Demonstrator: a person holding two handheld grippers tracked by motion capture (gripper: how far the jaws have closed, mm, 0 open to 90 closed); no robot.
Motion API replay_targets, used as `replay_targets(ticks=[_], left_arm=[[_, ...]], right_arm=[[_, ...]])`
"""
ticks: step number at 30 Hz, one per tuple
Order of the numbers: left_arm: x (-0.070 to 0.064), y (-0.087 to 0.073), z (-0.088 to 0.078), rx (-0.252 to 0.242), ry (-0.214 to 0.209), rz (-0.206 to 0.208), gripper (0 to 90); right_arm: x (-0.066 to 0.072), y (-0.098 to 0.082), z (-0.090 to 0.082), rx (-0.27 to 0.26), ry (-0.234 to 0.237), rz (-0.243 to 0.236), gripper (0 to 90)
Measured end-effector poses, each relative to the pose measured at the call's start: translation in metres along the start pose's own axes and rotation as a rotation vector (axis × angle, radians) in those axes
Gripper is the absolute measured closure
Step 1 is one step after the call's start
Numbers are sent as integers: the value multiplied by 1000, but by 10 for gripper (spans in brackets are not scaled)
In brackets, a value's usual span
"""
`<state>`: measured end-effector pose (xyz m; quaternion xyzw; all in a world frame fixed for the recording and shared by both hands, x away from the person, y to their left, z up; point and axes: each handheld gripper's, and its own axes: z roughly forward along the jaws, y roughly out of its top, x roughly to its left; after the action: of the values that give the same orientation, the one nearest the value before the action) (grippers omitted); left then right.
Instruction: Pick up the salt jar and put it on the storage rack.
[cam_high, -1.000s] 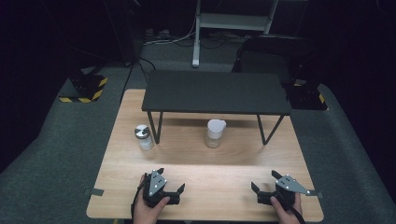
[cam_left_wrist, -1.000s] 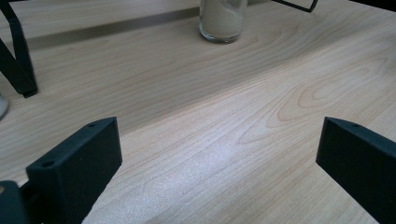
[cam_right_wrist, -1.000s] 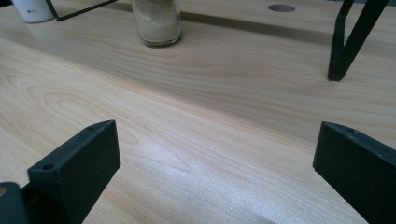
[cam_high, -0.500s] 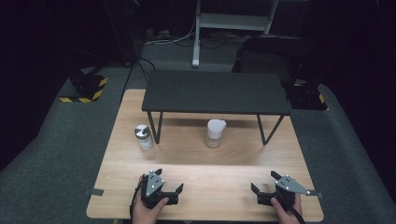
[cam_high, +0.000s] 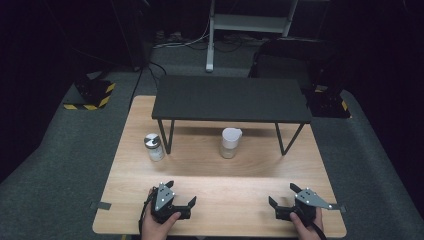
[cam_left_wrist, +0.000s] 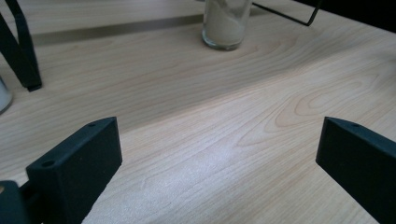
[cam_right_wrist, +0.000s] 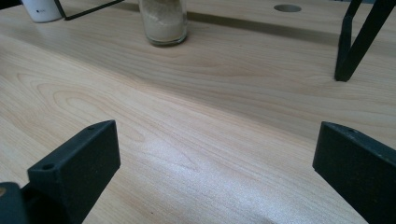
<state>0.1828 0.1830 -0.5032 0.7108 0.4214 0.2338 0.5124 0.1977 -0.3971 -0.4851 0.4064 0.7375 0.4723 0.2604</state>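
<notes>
Near the front edge of the wooden table (cam_high: 215, 180), my left gripper (cam_high: 180, 193) sits open in a hand, empty. My right gripper (cam_high: 283, 194) is open too, held at the front right. A glass jar of pale powder (cam_high: 230, 143) stands under the black shelf's (cam_high: 230, 99) front edge, mid-table. A smaller jar with a silver lid (cam_high: 154, 147) stands beside the shelf's left leg. In the left gripper view the left gripper (cam_left_wrist: 219, 156) has only bare wood between its jaws, with the powder jar (cam_left_wrist: 226, 23) far ahead. The right gripper (cam_right_wrist: 217, 158) faces the same jar (cam_right_wrist: 163, 21).
The shelf's thin black legs (cam_left_wrist: 21, 51) (cam_right_wrist: 357, 42) stand on the table behind the jars. A small round hole (cam_right_wrist: 287, 8) is in the tabletop at the back. Dark carpet surrounds the table, with yellow-black striped bases (cam_high: 90, 97) beyond it.
</notes>
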Motion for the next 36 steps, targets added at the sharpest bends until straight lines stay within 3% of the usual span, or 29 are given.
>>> replay_targets(ticks=[7, 15, 24, 28, 36], left_arm=[[-6, 9, -2, -60, -13, 14, 5], [-7, 15, -3, -83, 25, 19, 4], [0, 19, -5, -92, 88, 13, 4], [5, 20, -6, -105, 134, -11, 5], [13, 24, -5, -107, 217, -17, 4]], right_arm=[[-1, -1, -1, -5, 3, 5, 7], [-1, 0, 0, -1, 8, 0, 7], [-3, -1, 0, -4, 13, 6, 7], [-2, -1, -1, -6, 12, 5, 7], [-3, -2, -1, -9, 14, 8, 7]])
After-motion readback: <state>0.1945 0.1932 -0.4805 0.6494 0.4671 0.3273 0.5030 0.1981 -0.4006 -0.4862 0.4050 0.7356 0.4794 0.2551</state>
